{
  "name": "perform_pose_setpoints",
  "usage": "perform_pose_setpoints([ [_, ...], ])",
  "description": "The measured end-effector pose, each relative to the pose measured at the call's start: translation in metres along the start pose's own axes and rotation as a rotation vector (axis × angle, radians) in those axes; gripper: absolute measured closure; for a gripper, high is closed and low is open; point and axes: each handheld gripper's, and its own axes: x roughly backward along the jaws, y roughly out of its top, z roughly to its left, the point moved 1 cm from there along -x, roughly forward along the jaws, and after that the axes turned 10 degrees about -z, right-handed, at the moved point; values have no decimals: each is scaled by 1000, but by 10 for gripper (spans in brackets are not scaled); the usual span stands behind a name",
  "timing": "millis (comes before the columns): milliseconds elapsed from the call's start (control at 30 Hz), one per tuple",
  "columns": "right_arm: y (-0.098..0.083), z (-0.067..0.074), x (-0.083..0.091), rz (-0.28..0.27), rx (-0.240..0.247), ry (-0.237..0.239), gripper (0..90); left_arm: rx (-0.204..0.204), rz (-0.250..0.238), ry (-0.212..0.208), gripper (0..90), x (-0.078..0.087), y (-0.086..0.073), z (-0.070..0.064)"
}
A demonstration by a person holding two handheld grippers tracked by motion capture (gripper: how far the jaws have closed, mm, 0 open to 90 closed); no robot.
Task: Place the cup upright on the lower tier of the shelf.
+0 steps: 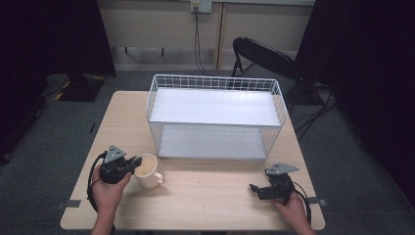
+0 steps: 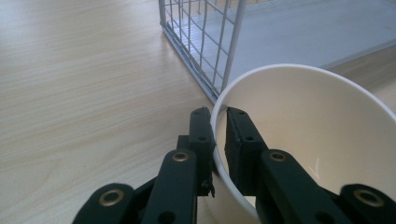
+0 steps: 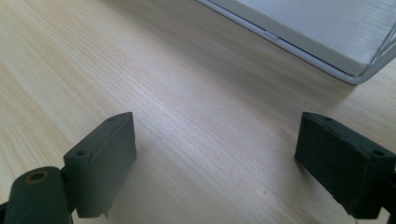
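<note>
A cream mug (image 1: 147,170) stands upright on the wooden table (image 1: 205,200), in front of the left end of a white wire rack (image 1: 215,115). My left gripper (image 1: 137,161) is shut on the mug's rim (image 2: 299,70): one jaw is inside the mug, the other outside against the wall. The mug's handle points to the right in the high view. My right gripper (image 1: 254,189) rests low over the table at the front right, open, with nothing between its jaws; bare wood shows between its jaws in the right gripper view.
The two-level wire rack takes up the back middle of the table; its lower shelf (image 1: 208,143) opens toward me, and its corner (image 3: 355,77) lies close ahead of my right gripper. A black folding chair (image 1: 264,56) stands behind the table.
</note>
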Motion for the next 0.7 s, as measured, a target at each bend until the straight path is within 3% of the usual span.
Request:
perform_pose_setpoints([
  [200,0,0,0,0,1,0,118,19,-9,28,815,3,0,1],
  [700,0,0,0,0,1,0,118,17,-10,-14,815,3,16,-14],
])
